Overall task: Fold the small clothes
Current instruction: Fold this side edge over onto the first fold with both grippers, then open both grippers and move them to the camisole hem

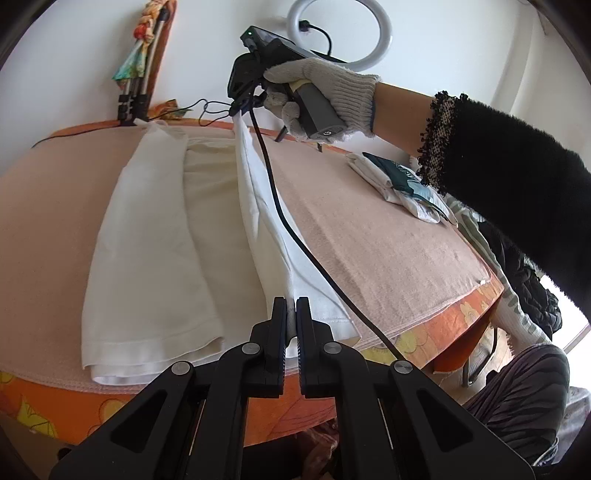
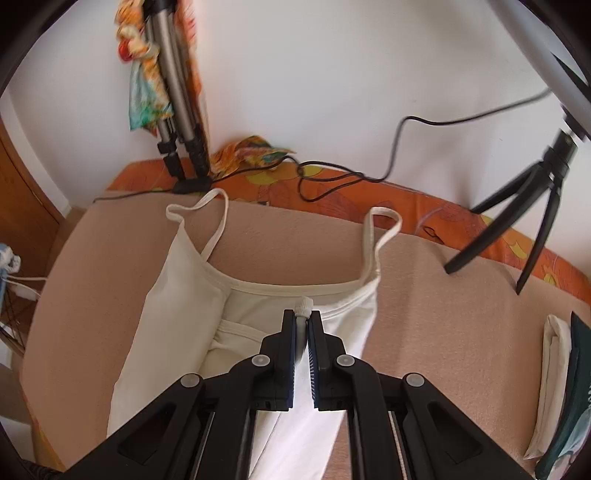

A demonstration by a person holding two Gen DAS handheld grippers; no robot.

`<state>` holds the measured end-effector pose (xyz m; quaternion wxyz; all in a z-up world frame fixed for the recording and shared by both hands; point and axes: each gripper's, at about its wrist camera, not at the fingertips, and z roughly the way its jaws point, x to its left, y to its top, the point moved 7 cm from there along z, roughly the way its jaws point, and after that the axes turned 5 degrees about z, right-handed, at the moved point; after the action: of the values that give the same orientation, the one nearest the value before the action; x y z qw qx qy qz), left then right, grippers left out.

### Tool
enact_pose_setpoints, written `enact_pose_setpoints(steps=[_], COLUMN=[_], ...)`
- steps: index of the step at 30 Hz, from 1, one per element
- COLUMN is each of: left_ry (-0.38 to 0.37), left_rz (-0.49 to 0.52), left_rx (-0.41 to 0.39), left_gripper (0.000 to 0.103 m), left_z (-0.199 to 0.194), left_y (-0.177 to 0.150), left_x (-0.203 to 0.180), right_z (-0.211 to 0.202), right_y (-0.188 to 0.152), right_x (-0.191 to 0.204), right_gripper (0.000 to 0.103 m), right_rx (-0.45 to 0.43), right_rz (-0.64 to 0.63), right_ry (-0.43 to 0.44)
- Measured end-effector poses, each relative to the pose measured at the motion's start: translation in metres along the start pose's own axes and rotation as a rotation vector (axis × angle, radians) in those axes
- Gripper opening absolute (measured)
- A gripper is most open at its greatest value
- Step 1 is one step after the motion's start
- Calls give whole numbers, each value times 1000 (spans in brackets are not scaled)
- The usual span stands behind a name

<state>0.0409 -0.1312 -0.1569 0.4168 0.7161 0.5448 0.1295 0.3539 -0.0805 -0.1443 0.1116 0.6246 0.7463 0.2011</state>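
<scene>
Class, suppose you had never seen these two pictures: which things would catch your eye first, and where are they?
First, the white camisole spread on the pink blanket, one side lifted into a ridge. The left gripper pinches its hem, and the right gripper, held by a gloved hand, pinches its top edge. A folded pile of clothes lies at the right.

White wall (image 2: pixel 332 74), orange-flowered table (image 2: pixel 406 206), ring light (image 1: pixel 340 33).
</scene>
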Motion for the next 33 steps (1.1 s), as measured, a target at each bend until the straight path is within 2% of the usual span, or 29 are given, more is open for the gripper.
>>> enact_pose_setpoints(steps=[10, 19, 21, 23, 25, 26, 29, 32, 33], left_ry=[8, 7, 3, 1, -4, -10, -20, -40, -49], left_rz=[-60, -49, -49, -46, -41, -36, -3, 13, 14], left_rx=[19, 24, 26, 40, 48, 48, 23, -5, -17], left_gripper=[4, 4, 5, 9, 15, 19, 26, 42, 43], left_z=[2, 2, 2, 2, 0, -3, -14, -29, -34], left_y=[-15, -19, -19, -19, -20, -19, -16, -7, -4], left_x=[25, 26, 27, 25, 22, 20, 11, 5, 4], right_z=[38, 62, 63, 60, 50, 43, 15, -17, -28], right_y=[-7, -18, -16, -14, -10, -9, -6, -12, -16], right_x=[57, 66, 66, 64, 62, 60, 49, 33, 29], right_gripper=[4, 4, 8, 37, 49, 52, 51, 51, 51], right_rx=[54, 101, 104, 98, 67, 52, 5, -26, -34], right_rz=[-128, -154, -146, -131, -105, -89, -28, 20, 35], right_ry=[-71, -109, -94, -86, -80, -58, -6, 30, 44])
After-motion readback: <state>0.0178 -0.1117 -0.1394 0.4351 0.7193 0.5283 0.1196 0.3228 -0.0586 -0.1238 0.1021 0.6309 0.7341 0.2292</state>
